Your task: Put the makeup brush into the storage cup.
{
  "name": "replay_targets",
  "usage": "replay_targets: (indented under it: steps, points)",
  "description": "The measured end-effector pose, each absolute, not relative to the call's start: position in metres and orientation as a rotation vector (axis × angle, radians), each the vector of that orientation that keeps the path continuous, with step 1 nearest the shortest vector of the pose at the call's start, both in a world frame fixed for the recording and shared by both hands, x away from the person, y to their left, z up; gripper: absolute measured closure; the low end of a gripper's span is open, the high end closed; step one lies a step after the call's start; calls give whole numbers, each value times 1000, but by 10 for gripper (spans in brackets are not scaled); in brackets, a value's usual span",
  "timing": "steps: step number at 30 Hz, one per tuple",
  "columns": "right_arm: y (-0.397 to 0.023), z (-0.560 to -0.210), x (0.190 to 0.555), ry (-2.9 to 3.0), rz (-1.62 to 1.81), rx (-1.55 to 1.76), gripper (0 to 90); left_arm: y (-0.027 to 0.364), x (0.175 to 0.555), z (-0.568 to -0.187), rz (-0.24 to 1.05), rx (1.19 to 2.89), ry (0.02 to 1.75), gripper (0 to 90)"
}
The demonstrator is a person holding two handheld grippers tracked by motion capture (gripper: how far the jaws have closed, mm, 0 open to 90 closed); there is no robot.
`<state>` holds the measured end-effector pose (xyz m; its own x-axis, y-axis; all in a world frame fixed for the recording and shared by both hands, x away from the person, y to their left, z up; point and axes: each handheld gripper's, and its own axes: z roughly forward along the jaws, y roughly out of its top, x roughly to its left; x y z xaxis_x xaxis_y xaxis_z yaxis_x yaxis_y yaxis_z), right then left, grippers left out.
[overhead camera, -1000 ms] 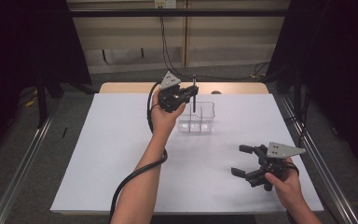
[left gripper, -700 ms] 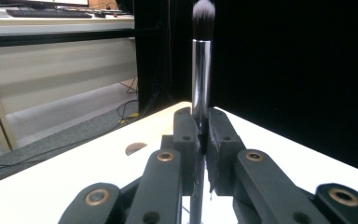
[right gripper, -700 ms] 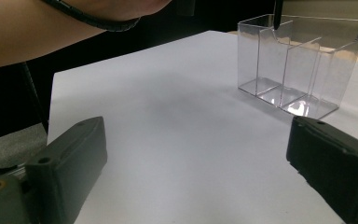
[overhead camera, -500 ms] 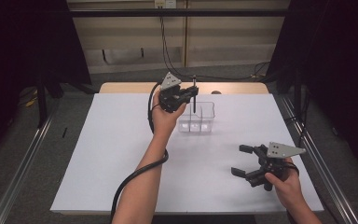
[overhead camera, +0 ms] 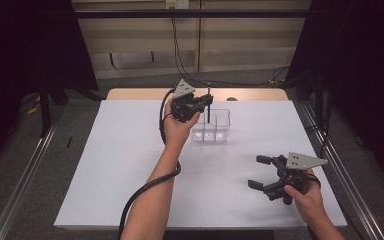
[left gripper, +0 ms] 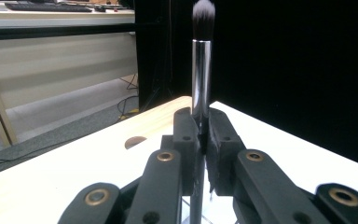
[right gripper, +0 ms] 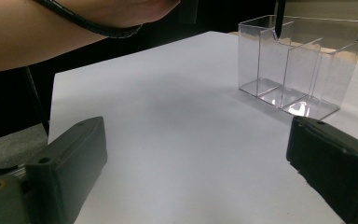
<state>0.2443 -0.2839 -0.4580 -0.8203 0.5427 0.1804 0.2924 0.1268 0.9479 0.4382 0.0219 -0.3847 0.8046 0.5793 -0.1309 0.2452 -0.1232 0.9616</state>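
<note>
Above clear box [overhead camera: 211, 126]: left gripper [overhead camera: 206, 102] pinching chrome-ferruled brush [left gripper: 201, 70]; right gripper [overhead camera: 261, 171] spread.

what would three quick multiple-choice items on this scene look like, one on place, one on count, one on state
1. Where is the makeup brush?
A. flat on the table
B. upright in the left gripper, over the clear organizer
C. in the right gripper

2. How many compartments of the organizer can be told in the right gripper view?
A. two
B. five
C. six

3. How do the right gripper's jaws stand?
A. open, nothing between them
B. shut on the brush
C. shut on the organizer

Key: 1 B, the left jaws clamp its handle, bristles up, its lower end at the organizer's rim. 2 A, one divider splits the clear box. 3 A, both jaws stand wide apart over bare white table.
</note>
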Motion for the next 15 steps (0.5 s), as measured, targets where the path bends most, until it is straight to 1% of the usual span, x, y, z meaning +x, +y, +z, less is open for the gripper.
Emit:
replay_targets:
  steps: [15]
  points:
    - [-283, -458, 244, 2193, 1763, 826, 46, 21, 437, -390, 309, 1703, 661, 836]
